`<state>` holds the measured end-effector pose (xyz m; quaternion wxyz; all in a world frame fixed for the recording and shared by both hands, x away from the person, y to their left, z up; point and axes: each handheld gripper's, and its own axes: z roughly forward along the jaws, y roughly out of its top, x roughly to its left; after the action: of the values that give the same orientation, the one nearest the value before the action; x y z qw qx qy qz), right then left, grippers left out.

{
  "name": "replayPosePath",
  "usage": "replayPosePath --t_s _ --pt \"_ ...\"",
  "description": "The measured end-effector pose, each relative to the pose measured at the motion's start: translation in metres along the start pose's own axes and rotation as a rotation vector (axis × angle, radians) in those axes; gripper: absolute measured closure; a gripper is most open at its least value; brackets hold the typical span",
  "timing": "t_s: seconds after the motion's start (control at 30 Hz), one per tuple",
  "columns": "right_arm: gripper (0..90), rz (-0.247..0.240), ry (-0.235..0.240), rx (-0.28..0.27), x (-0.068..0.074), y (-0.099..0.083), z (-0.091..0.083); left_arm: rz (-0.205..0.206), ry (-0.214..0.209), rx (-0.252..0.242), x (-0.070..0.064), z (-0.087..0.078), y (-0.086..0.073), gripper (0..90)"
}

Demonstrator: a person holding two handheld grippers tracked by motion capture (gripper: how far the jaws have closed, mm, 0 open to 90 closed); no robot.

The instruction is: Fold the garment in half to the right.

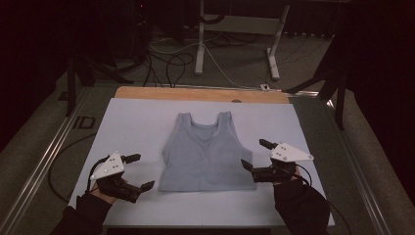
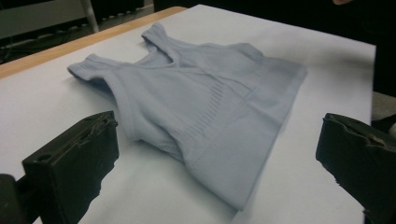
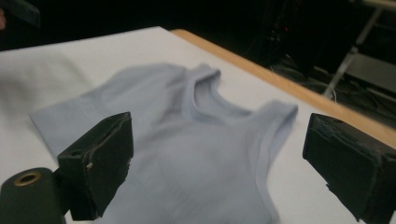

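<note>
Left gripper (image 1: 139,171): jaws wide, empty; pale blue tank top (image 1: 205,154) flat on white sheet (image 1: 132,127), just right of it
Right gripper (image 1: 254,154): jaws wide, empty, top just left

Only readable marking I see: dark letters "ID" on grey strip (image 1: 84,122) beside left edge of my worktop (image 1: 132,127), high view. Letters lie sideways to me, near far left corner of white sheet. Could be part of longer word; rest too dark to tell. No print, label or brand readable on pale blue top (image 1: 205,152). No lettering I can make out on grey plates of my hand-held grippers. Background frames and cables carry nothing legible.
</note>
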<state>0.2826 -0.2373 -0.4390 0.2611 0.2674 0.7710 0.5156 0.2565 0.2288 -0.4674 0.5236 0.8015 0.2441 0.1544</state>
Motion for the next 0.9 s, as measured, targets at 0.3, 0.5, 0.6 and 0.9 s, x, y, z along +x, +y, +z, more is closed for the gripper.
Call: replayPosePath --t_s 0.3,0.5,0.6,0.9 --pt "8.9 -0.061 0.052 -0.037 0.0 0.035 0.027 0.018 0.016 0.021 0.0 0.001 0.009 0.0" --pt "8.9 -0.086 0.08 -0.048 -0.001 0.055 0.047 0.012 0.009 0.045 0.001 0.004 0.017 0.0" --pt "8.9 -0.091 0.091 -0.051 -0.003 0.063 0.058 0.014 0.018 0.049 0.0 0.004 0.024 0.0" --pt "8.9 -0.099 0.138 -0.039 -0.004 0.079 0.098 -0.006 0.082 0.057 -0.007 0.007 0.036 0.0"
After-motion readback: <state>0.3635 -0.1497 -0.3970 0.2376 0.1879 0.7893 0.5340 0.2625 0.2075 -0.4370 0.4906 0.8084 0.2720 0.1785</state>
